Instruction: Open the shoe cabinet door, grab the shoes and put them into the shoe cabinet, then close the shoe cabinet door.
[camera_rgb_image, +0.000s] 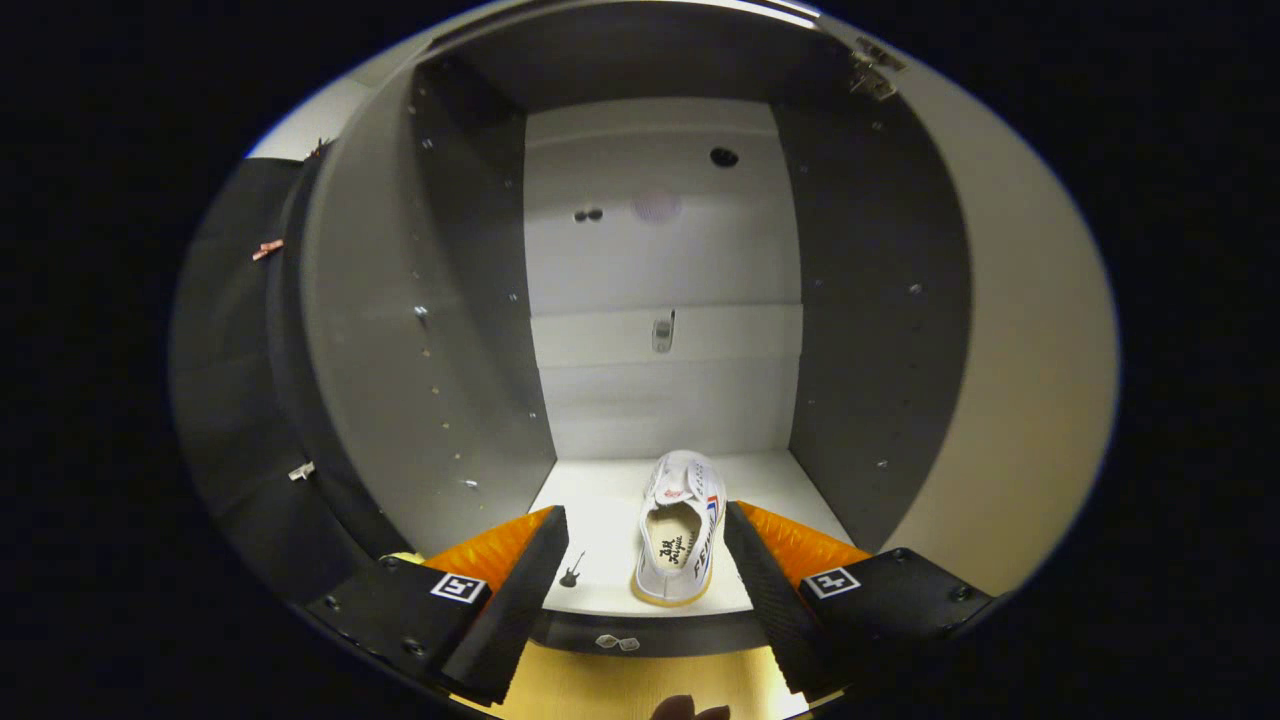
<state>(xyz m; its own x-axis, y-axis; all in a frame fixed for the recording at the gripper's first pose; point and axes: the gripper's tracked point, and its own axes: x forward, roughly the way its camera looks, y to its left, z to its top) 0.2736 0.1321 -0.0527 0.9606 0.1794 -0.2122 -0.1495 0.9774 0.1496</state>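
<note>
One shoe (678, 530) lies on the bottom shelf (600, 500) of the open shoe cabinet (660, 280), seen through the gripper view. It is white with a pale sole, red and blue marks along its side, and its heel points toward the camera while its toe points at the cabinet's back panel (660, 380). It rests flat on its sole, near the front edge of the shelf and slightly toward the right-hand side.

The tongs (648, 560) are spread wide apart and grip nothing. Their two fingers (525, 590) reach forward on either side of the shoe: the right finger stands just beside the shoe's flank, whether touching or not cannot be told, and the left finger is apart from it, with bare shelf between. A small dark mark (571, 570) lies on the shelf just beside the left finger.

Grey side walls (470, 330) rise on both sides of the compartment, dotted with rows of small peg holes. The pale back panel shows a dark round hole (724, 157) near its top and a small metal fitting (663, 332) at mid height. A hinge (872, 75) sits at the upper right corner, where the opened door (1020, 330) swings away to the right. Below the shelf's front edge runs a yellowish floor (620, 685).
</note>
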